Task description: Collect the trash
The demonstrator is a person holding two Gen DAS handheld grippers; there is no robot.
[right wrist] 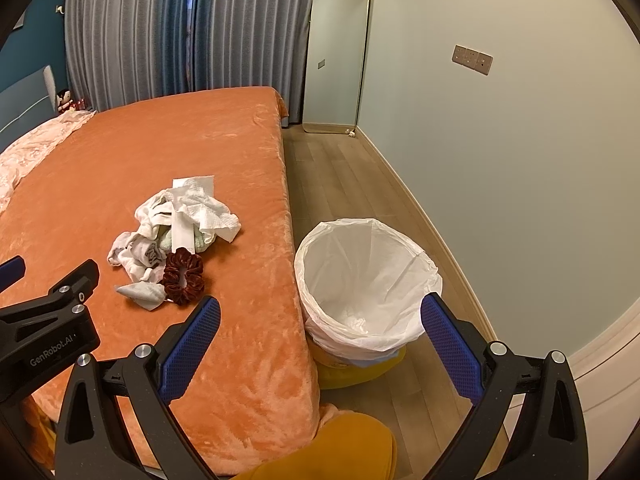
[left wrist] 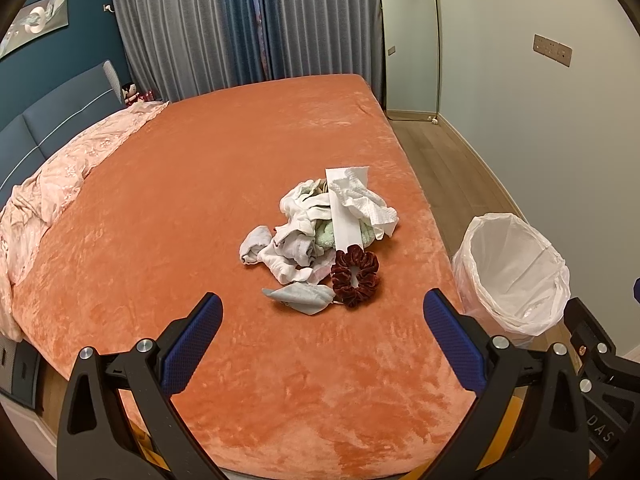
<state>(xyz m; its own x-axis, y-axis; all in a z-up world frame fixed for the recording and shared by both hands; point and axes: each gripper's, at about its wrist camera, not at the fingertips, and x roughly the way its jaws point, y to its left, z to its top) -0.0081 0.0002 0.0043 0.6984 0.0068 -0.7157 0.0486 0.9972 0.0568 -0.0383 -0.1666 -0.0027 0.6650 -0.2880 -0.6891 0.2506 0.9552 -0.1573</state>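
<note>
On the bed (left wrist: 248, 152), covered in orange plush, a small heap is seen near the right edge. Beside that edge, on the floor, a bin (right wrist: 366, 280) lined with a white bag is placed, apart from the heap. White cloths (left wrist: 296, 236) are piled with a crumpled tissue (left wrist: 368, 200) on top; a dark red scrunchie (left wrist: 355, 276) and a grey mask (left wrist: 300, 297) lie at the near side. Both grippers are held short of the heap, the left gripper (left wrist: 322, 312) over the bed, the right gripper (right wrist: 320, 314) towards the bin; jaws of each are spread wide, nothing gripped.
</note>
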